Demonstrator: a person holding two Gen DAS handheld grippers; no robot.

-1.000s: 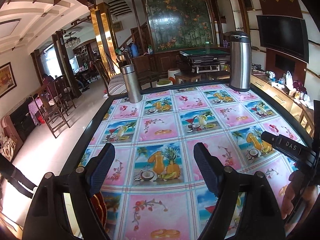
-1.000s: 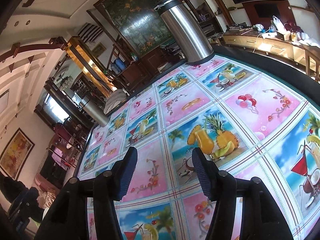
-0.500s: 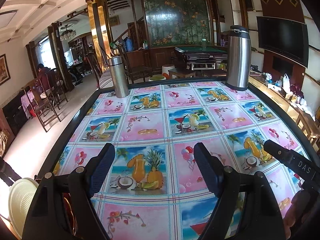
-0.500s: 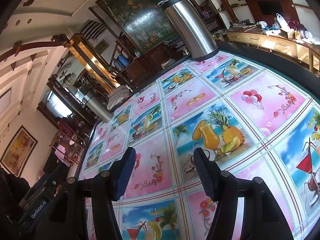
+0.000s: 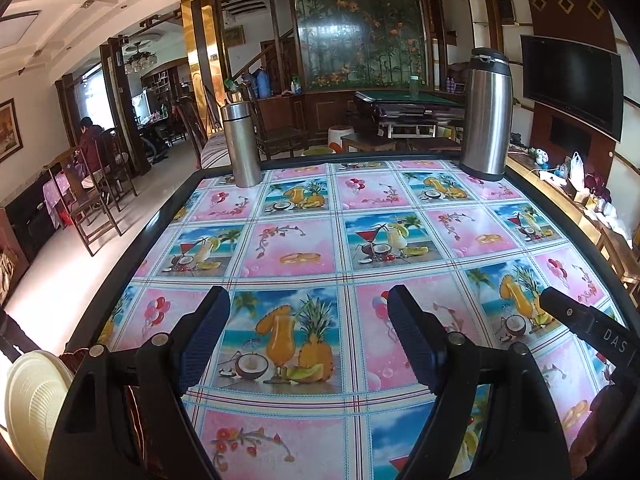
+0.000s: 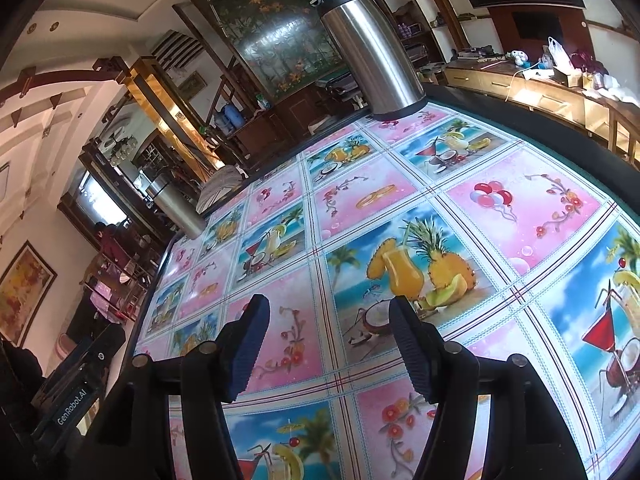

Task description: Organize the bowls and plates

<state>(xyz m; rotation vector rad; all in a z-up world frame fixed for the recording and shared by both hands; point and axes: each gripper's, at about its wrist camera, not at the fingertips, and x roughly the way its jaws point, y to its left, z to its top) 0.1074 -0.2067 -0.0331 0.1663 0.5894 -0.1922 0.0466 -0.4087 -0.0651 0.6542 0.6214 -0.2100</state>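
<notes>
A cream plate [image 5: 34,400] shows at the bottom left edge of the left wrist view, beside the table's near left corner, partly cut off by the frame. My left gripper [image 5: 308,300] is open and empty above the patterned tablecloth [image 5: 296,256]. My right gripper [image 6: 326,310] is open and empty, tilted, above the same cloth [image 6: 520,208]. The right gripper's black body [image 5: 588,326] shows at the right edge of the left wrist view. No bowl is in view.
A tall steel thermos jug [image 5: 486,114] stands at the table's far right corner, also in the right wrist view [image 6: 368,44]. A slim steel flask [image 5: 240,144] stands at the far left corner. Wooden chairs [image 5: 92,196] and a seated person are left of the table.
The left gripper has drawn back and turned left, bringing the cream plate into view at its lower left. The right gripper has shifted slightly. Both stay open.
</notes>
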